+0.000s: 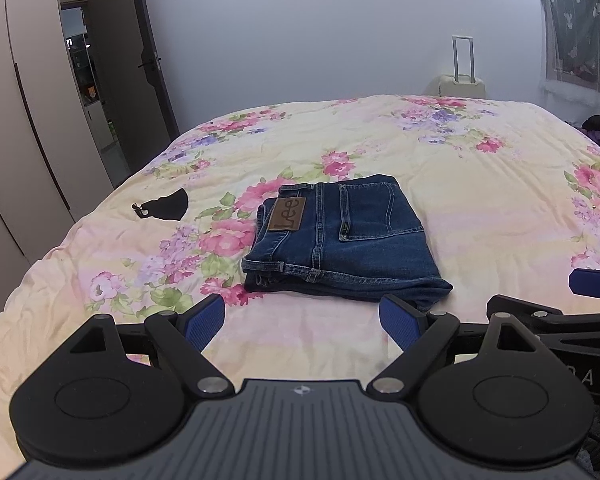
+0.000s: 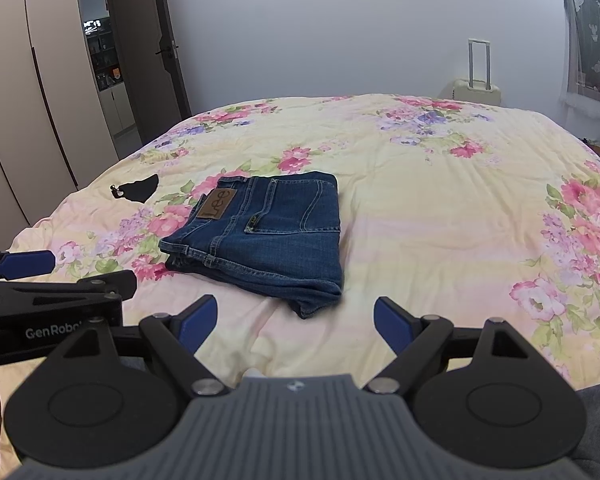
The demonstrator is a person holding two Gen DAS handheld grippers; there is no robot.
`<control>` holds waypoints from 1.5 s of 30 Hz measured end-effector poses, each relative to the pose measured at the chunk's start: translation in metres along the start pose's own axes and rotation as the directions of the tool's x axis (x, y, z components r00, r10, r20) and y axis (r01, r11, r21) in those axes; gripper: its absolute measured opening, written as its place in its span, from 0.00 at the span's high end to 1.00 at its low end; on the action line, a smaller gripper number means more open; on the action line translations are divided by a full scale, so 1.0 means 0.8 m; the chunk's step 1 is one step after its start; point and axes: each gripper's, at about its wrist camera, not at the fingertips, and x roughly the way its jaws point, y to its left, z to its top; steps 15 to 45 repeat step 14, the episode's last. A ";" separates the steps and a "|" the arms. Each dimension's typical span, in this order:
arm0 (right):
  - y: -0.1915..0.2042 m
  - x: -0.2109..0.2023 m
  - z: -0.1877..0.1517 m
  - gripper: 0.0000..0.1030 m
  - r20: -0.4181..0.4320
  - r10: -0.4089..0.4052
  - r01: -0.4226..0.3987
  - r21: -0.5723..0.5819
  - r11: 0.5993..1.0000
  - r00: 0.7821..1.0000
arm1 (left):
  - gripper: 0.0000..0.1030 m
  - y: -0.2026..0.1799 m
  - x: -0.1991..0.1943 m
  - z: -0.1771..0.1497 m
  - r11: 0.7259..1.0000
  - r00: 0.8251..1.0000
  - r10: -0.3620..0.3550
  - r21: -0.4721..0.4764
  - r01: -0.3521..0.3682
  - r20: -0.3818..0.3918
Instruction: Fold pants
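Floral bed (image 1: 480, 200), folded jeans (image 1: 340, 240) near its front edge, both grippers' fingers apart.

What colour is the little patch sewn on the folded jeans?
Brown, lettered "Lee"; the patch shows best in the left wrist view.

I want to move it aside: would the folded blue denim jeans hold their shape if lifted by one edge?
Probably not: the folded blue denim jeans are stacked loose layers, likely to droop open. Thick denim suggests some weight.
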 end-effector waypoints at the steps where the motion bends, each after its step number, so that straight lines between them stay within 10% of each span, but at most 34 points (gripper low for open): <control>1: 0.000 0.000 0.000 0.21 0.001 0.000 0.000 0.000 1.000 1.000 | 0.01 0.000 0.000 0.000 1.000 1.000 0.000 -0.001 0.000 0.001; 45: -0.001 -0.006 0.000 0.21 0.005 -0.002 0.002 0.001 1.000 1.000 | 0.02 0.004 -0.006 0.002 1.000 1.000 -0.010 -0.020 0.010 0.026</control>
